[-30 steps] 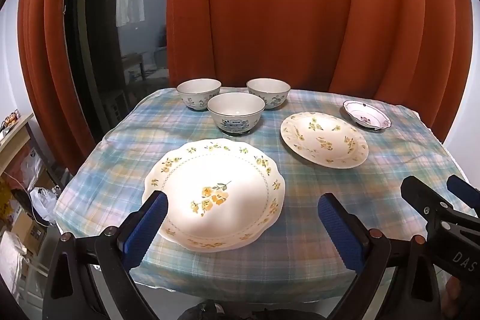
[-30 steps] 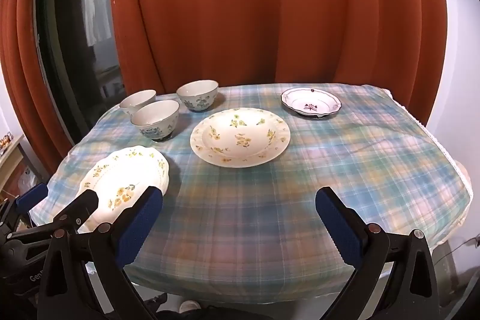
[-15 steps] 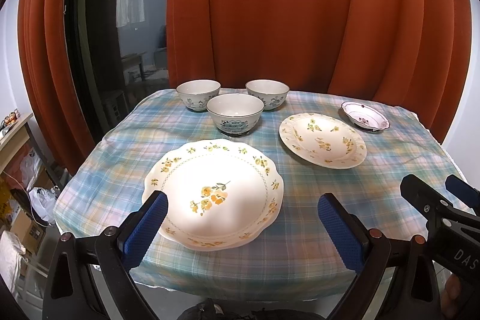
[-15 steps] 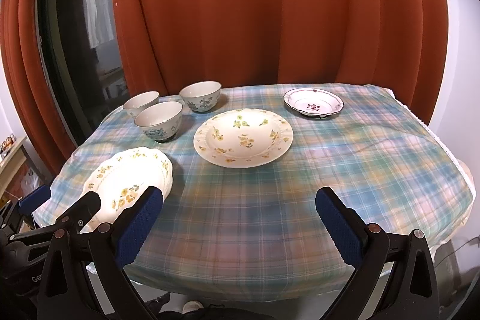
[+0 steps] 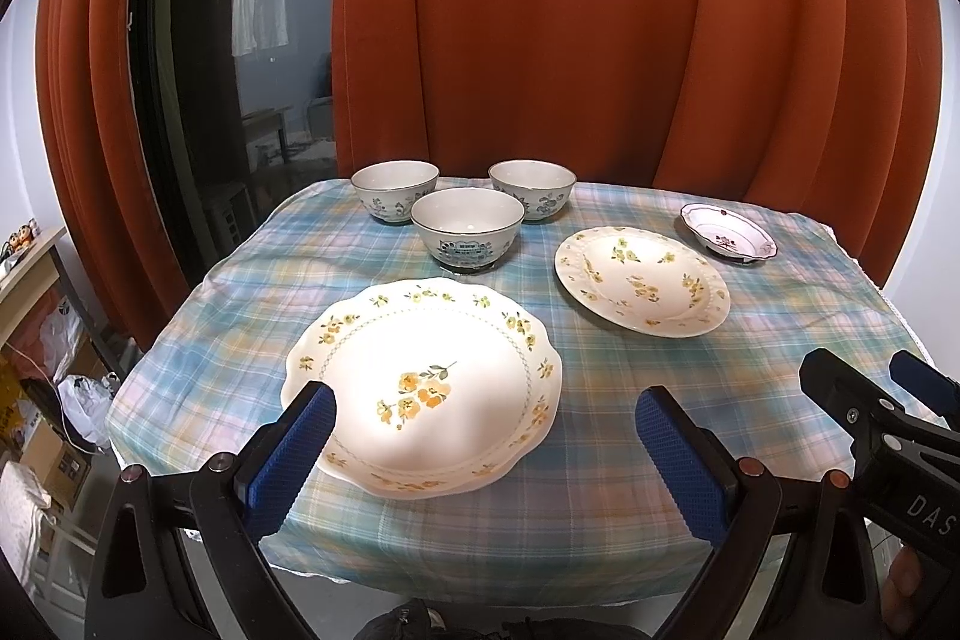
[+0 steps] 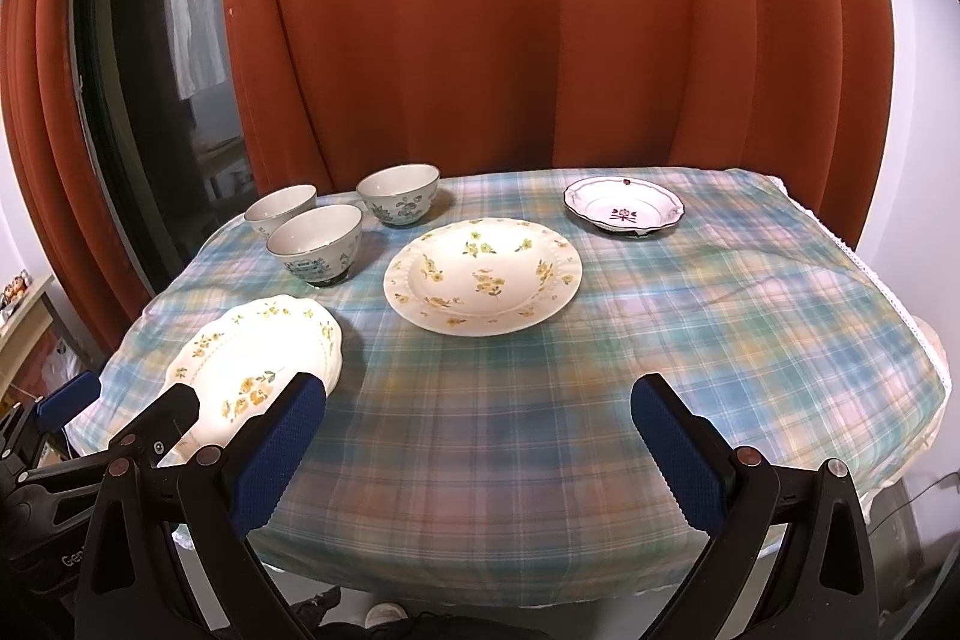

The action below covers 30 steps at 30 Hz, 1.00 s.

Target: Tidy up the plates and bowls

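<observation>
Blue-padded left tool point(image 5: 483, 451) and right tool point(image 6: 477, 451) hover level before the table point(image 6: 660, 340), both spread wide.

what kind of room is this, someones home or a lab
Most likely a home dining spot: a table under a plaid tablecloth set with floral plates and bowls, heavy rust-red curtains behind, and household clutter on a shelf to the side.

Table point(image 6: 690, 340) draped in a plaid cloth point(image 6: 480, 448), three bowls point(image 5: 468, 232) clustered at the far left, scalloped plate point(image 5: 423, 388) up front, yellow-flowered plate point(image 6: 483, 275) mid-table, small red-flowered dish point(image 6: 624, 208) far right
</observation>
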Motion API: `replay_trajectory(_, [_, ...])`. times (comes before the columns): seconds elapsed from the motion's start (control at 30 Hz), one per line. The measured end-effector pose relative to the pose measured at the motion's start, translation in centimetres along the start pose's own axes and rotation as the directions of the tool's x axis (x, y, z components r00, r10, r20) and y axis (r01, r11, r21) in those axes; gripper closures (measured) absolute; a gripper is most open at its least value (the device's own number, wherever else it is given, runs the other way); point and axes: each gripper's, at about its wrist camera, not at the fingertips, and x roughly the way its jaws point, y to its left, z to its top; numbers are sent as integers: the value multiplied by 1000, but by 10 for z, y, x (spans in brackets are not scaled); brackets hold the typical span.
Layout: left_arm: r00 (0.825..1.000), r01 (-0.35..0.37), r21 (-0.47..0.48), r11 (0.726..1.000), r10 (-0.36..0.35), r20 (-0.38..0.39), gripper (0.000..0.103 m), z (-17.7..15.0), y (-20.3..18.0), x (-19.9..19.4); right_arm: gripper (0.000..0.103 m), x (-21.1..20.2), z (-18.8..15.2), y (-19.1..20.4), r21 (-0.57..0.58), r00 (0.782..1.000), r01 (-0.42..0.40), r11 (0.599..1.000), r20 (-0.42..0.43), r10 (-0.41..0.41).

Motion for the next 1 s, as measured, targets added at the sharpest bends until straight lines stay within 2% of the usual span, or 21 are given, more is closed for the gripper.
replay_trajectory(1.0, [1000, -2, 0, 1000, 2, 0, 3, 0, -2, -2, 0, -1, -6, -11, 12, 1000, 5, 1000, -4, -5])
